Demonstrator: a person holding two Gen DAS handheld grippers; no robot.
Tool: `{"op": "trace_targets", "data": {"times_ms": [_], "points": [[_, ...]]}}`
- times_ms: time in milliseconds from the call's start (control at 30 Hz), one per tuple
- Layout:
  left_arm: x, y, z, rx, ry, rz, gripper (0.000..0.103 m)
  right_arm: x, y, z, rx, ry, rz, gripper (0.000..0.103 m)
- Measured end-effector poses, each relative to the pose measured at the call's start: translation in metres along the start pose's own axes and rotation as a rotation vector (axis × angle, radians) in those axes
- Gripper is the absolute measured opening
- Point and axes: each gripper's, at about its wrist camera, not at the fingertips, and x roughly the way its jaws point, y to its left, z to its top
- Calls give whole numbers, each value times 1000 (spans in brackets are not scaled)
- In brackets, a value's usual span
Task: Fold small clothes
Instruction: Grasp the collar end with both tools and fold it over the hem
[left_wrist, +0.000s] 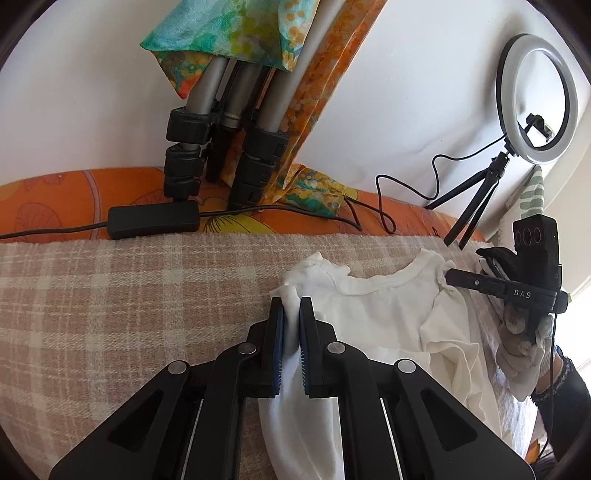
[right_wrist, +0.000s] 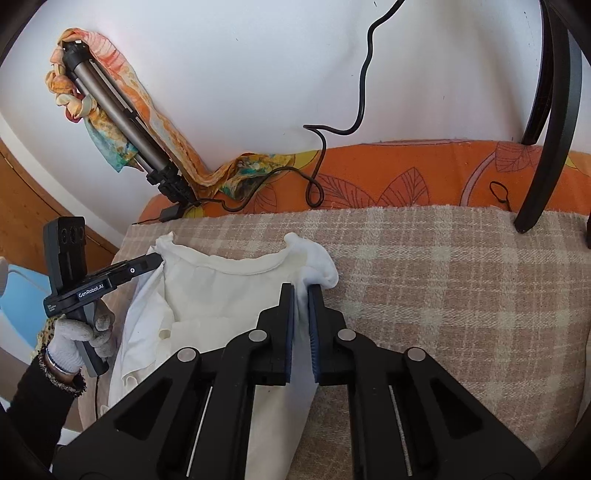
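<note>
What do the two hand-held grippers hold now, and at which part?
Both hold the white shirt: the left hand-held gripper pinches one shoulder, the right hand-held gripper the other, beside the neckline.

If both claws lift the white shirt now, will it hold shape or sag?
Likely sag: the white shirt already lies rumpled and creased on the checked blanket. It looks thin and light, bunching between the left claw and right claw. The ungripped middle would probably droop.

Both wrist views look steeply down, close, sharing the white shirt (left_wrist: 388, 314).
</note>
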Motion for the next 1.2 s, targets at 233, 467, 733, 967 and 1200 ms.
{"op": "trace_targets", "data": {"times_ms": [233, 467, 733, 967, 1200], "points": [[-42, -21, -4, 28, -65, -1, 6, -41, 17, -3, -17, -63, 14, 8], [-94, -43, -23, 35, -106, -5, 6, -97, 46, -26, -35, -92, 36, 7], [-151, -75, -74, 58, -117, -8, 6, -155, 86, -82, -97, -89, 25, 7], [-179, -93, -135, 69, -100, -2, 6, -179, 108, -155, -119, -81, 6, 7], [-185, -106, -194, 139, -48, 50, 6, -173, 113, -225, -150, -28, -45, 7]]}}
